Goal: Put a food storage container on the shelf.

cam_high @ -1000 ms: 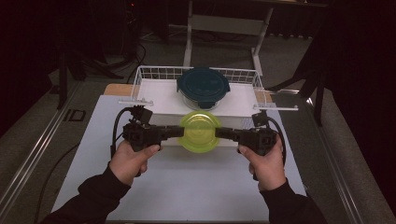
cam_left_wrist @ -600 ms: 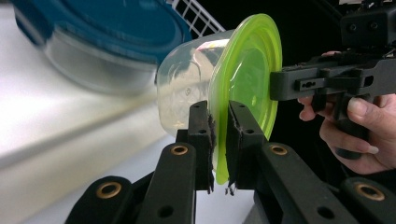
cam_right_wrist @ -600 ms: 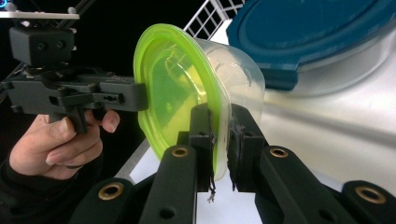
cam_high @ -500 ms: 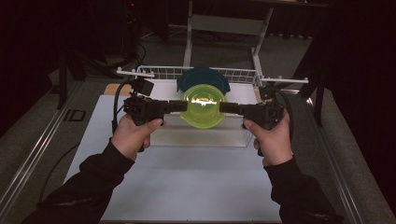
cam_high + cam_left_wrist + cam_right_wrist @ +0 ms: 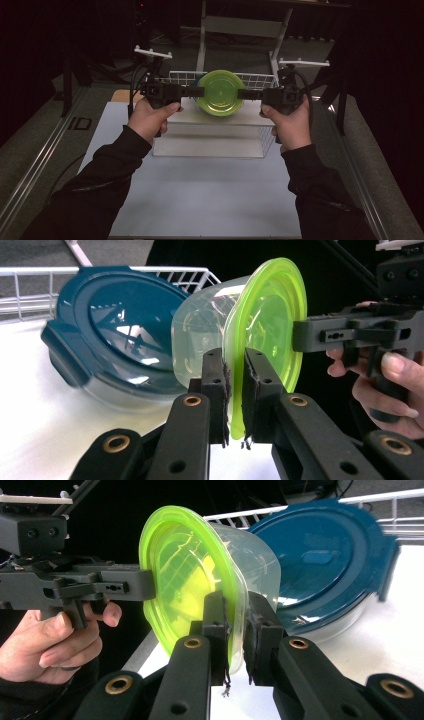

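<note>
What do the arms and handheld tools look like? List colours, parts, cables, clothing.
Left tool and right tool: black bodies, black jaws with brass-coloured rivets, frayed dark pads, a pale plate on top, and black cables. Both arms wear black long sleeves.

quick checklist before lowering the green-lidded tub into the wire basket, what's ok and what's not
1. Left gripper pinching the green lid rim: ok.
2. Right gripper pinching the opposite rim: ok.
3. Lid seated on the clear tub: cannot tell, the seal is not visible all round.
4. Tub held level between both hands: ok in the high view.
5. Free spot in the wire basket: cannot tell, the blue-lidded container sits right behind.
6. Cables clear of the basket: ok.
</note>
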The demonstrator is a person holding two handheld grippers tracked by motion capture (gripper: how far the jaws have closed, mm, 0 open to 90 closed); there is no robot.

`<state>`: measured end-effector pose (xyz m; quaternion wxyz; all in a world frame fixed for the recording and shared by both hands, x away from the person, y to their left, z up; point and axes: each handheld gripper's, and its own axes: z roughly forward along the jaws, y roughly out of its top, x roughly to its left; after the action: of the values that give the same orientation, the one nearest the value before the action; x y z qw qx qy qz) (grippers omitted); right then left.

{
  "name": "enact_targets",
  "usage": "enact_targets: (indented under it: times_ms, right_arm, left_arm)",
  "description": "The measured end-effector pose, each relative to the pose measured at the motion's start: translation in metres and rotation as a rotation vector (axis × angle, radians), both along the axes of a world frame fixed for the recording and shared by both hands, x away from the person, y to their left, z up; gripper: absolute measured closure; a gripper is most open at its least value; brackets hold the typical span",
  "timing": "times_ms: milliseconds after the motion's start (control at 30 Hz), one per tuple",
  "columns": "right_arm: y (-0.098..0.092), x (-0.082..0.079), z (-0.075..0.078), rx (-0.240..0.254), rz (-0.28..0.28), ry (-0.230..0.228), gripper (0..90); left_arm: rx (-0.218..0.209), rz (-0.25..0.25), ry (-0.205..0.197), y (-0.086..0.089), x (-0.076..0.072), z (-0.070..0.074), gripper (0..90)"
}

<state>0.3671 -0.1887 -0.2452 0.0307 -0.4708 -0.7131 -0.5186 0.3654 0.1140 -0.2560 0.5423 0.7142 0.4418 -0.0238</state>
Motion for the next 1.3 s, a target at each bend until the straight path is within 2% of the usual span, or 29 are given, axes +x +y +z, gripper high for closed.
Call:
enact_targets:
  times_ms: [133, 200, 233, 400, 467, 600, 633, 700, 933, 1000, 1067, 1100, 1167, 1200, 1300]
  right_arm:
    - [-0.001, 0.009, 0.0, 0.009, -0.008, 0.023, 81.2]
    - [0.0, 0.014, 0.001, -0.004, -0.016, 0.029, 81.1]
    - [0.001, 0.018, 0.002, -0.003, -0.02, 0.036, 81.1]
    - [0.0, 0.027, 0.003, 0.004, -0.027, 0.053, 81.0]
    - [0.0, 0.032, 0.003, 0.02, -0.03, 0.074, 80.2]
    - [0.002, 0.04, 0.005, 0.018, -0.033, 0.083, 78.9]
    - [0.003, 0.042, 0.005, 0.01, -0.044, 0.081, 78.5]
    - [0.003, 0.048, 0.005, 0.017, -0.055, 0.091, 77.9]
    - [0.006, 0.063, 0.007, 0.019, -0.072, 0.121, 76.4]
    - [0.007, 0.067, 0.007, 0.012, -0.083, 0.123, 74.8]
    - [0.007, 0.07, 0.006, 0.022, -0.091, 0.127, 69.4]
    - [0.007, 0.073, 0.003, 0.038, -0.081, 0.144, 65.5]
    - [0.006, 0.073, 0.003, 0.057, -0.087, 0.135, 62.5]
    - [0.006, 0.074, 0.003, 0.053, -0.086, 0.131, 61.2]
    - [0.002, 0.073, 0.006, 0.058, -0.088, 0.118, 56.4]
  left_arm:
    - [-0.012, 0.006, 0.02, 0.0, 0.009, 0.0, 82.1]
    - [-0.012, 0.012, 0.027, -0.001, 0.013, -0.002, 82.1]
    - [-0.024, 0.009, 0.038, 0.0, 0.018, -0.002, 82.0]
    - [-0.033, 0.024, 0.044, 0.0, 0.025, -0.003, 81.2]
    - [-0.037, 0.032, 0.031, -0.001, 0.029, -0.004, 79.0]
    - [-0.061, 0.038, 0.019, 0.0, 0.032, -0.006, 77.8]
    - [-0.068, 0.041, 0.004, 0.0, 0.034, -0.008, 77.0]
    - [-0.08, 0.054, 0.005, 0.0, 0.037, -0.009, 74.0]
    - [-0.079, 0.086, -0.003, 0.0, 0.044, -0.012, 66.6]
    - [-0.075, 0.099, -0.008, -0.001, 0.045, -0.014, 60.0]
    - [-0.078, 0.098, -0.006, -0.003, 0.046, -0.015, 58.6]
    - [-0.086, 0.098, -0.009, -0.003, 0.046, -0.016, 54.8]
    - [-0.081, 0.101, -0.02, -0.003, 0.046, -0.016, 53.3]
    - [-0.081, 0.101, -0.02, -0.003, 0.046, -0.016, 49.9]
    - [-0.097, 0.117, -0.04, 0.001, 0.045, -0.014, 47.6]
